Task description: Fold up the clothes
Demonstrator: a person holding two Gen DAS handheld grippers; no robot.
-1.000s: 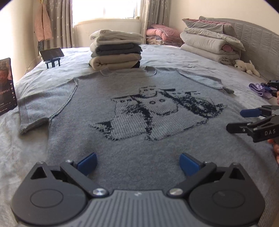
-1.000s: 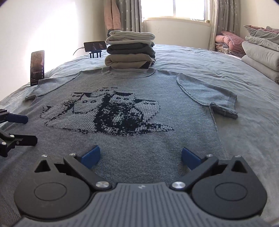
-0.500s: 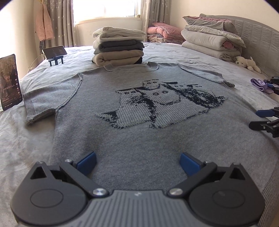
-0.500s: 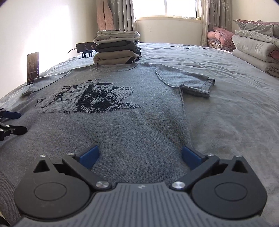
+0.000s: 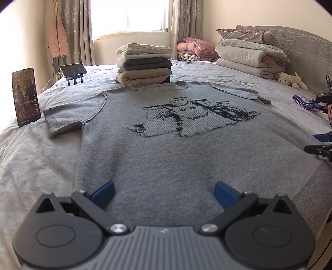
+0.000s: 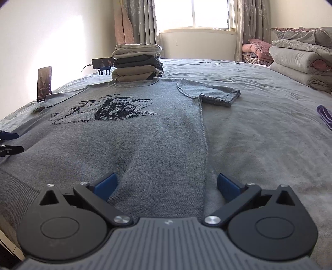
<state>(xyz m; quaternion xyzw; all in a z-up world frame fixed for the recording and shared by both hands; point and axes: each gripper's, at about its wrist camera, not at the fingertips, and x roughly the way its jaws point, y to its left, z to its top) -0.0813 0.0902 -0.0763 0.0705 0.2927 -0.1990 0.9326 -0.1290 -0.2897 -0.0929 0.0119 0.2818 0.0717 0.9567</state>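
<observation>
Bedroom setting: grey-sheeted bed [image 5: 37, 157] beneath a bright curtained window [image 5: 128, 16], padded headboard [image 5: 307, 47] along one side.

Item 1, grey knitted sweater [image 5: 166, 149]: short-sleeved, spread flat and face up across the bed, hem nearest both cameras, neckline farthest. Chest carries a knitted motif [image 5: 191, 118] of cat-like figures in dark navy and pale grey. Ribbed hem band visible at the near corner. Both sleeves lie out flat to the sides; side seam runs straight down the body in the right wrist view.

Item 2, stack of folded clothes [image 5: 144, 64]: cream, dark grey and beige layers, just beyond the sweater's neckline, touching or nearly touching the collar.

Item 3, upright phone [image 5: 26, 96]: screen lit, beside the sweater's sleeve. A second phone on a blue stand [image 5: 73, 71] sits beyond that sleeve, beside the stack.

Item 4, folded quilts [image 5: 251, 54] and pink pillows [image 5: 195, 48]: well beyond the sweater, against the headboard. White plush toy [image 5: 292, 80] near them; purple band [image 5: 304, 101] off the sweater's far sleeve.

Left gripper [image 5: 164, 192]: jaws spread wide, blue pads apart, over the sweater's hem, nothing between them.

Right gripper [image 6: 166, 187]: jaws likewise spread wide, empty, straddling the sweater's side seam near the hem.
</observation>
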